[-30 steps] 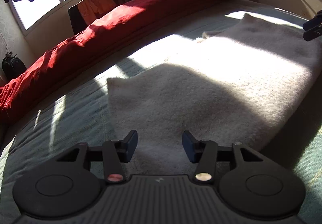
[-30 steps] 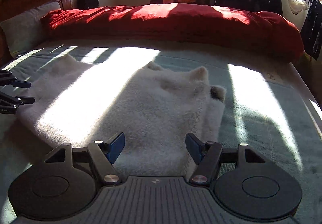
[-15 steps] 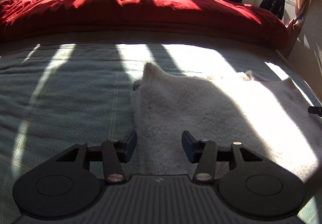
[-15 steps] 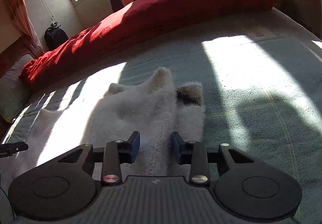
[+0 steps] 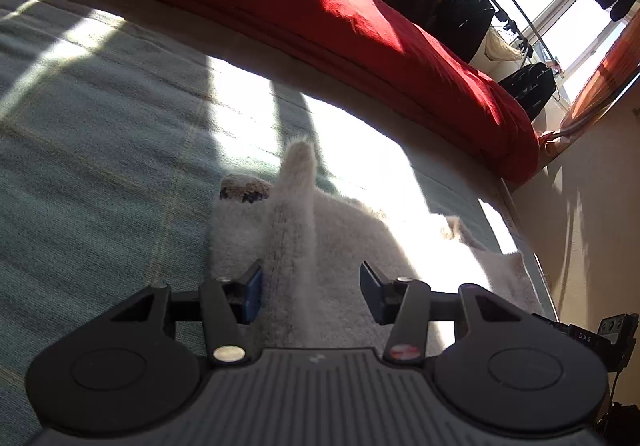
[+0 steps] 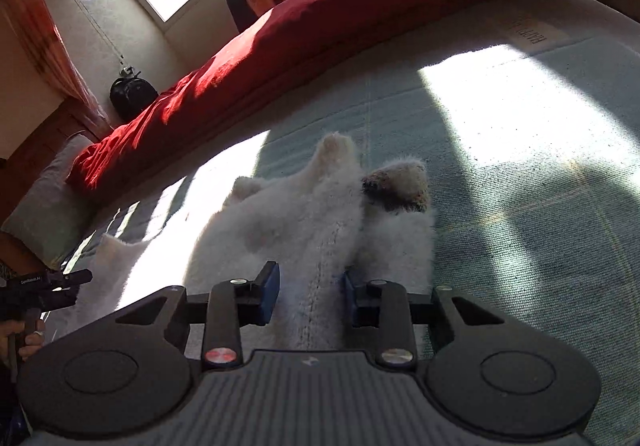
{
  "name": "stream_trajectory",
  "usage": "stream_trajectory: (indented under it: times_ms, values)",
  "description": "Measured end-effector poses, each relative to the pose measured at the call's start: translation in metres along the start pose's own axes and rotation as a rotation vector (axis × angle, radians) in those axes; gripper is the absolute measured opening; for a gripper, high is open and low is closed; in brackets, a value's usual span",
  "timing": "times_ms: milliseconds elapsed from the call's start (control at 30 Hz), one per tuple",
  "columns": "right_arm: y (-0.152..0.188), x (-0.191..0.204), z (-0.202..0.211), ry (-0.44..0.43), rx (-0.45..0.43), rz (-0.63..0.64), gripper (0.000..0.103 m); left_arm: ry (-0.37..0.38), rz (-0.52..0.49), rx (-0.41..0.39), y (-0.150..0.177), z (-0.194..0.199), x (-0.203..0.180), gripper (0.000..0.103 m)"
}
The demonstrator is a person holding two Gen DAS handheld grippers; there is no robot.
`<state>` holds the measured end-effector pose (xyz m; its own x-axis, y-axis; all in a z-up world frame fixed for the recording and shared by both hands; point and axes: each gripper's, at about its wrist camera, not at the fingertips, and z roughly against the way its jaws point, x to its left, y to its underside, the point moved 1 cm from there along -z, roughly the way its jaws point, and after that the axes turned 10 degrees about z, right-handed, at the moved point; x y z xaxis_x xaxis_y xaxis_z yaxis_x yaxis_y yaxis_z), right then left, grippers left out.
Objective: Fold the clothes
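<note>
A white fleece [image 5: 328,246] lies on the bed [image 5: 100,165], between the red duvet [image 5: 360,25] and the two tools; the bed has a pale green cover with strips of sun over it.

In the left wrist view a raised ridge of the fleece runs forward between the pads of the left tool [image 5: 311,290]; the pad on the left side of the picture touches the pile, the other pad stands apart from the ridge, so this tool is half wide and does not pinch the cloth.

In the right wrist view the right tool [image 6: 310,296] stands narrow, with a seamed fold of the fleece [image 6: 316,230] filling the gap; both blue pads press on the fleece. A dark patch [image 6: 394,185] shows at the far edge of the fleece, toward the duvet. The left tool [image 6: 76,284] is seen also here, just beside the left edge of the fleece, held by a hand [image 6: 24,338].
</note>
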<state>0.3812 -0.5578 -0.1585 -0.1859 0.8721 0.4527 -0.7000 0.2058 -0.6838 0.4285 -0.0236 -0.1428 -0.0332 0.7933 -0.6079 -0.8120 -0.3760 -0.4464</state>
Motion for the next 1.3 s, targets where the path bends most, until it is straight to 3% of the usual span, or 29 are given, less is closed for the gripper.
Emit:
stream_trajectory:
  times_ms: [100, 133, 167, 233, 500, 667, 900, 1000, 1133, 1233, 1300]
  values:
    - [0.004, -0.004, 0.001, -0.029, 0.001, -0.029, 0.036, -0.021, -0.036, 0.016, 0.008, 0.000, -0.002, 0.048]
    - [0.004, -0.002, 0.002, -0.021, 0.004, -0.027, 0.027, -0.024, -0.046, 0.016, 0.010, 0.001, -0.005, 0.045]
    - [0.004, 0.001, 0.003, -0.015, 0.013, -0.016, 0.020, -0.035, -0.060, 0.016, 0.010, 0.004, -0.008, 0.033]
    - [0.003, 0.009, 0.007, 0.003, 0.012, 0.009, 0.015, -0.062, -0.090, 0.013, 0.010, 0.007, -0.015, 0.014]
    - [-0.019, 0.032, 0.041, 0.034, -0.008, 0.073, 0.014, -0.011, -0.056, 0.023, 0.002, 0.023, -0.032, 0.013]
    - [-0.015, 0.028, 0.029, 0.101, 0.048, 0.087, 0.014, -0.055, 0.000, 0.043, 0.003, 0.005, -0.017, 0.013]
    - [0.004, 0.009, 0.019, 0.121, 0.072, 0.036, 0.014, -0.116, 0.024, 0.026, 0.004, 0.001, 0.000, 0.017]
    - [0.000, 0.019, 0.028, 0.159, 0.062, 0.073, 0.018, -0.180, -0.060, -0.007, 0.003, 0.012, -0.011, 0.017]
    - [-0.006, 0.035, 0.056, 0.236, 0.003, 0.144, 0.024, -0.249, -0.245, -0.076, 0.011, 0.035, -0.039, 0.018]
    - [-0.007, 0.054, 0.074, 0.183, -0.037, 0.187, 0.026, -0.221, -0.412, -0.096, 0.029, 0.045, -0.067, 0.028]
    - [-0.001, 0.067, 0.070, 0.163, -0.007, 0.223, 0.029, -0.224, -0.488, -0.085, 0.045, 0.043, -0.078, 0.033]
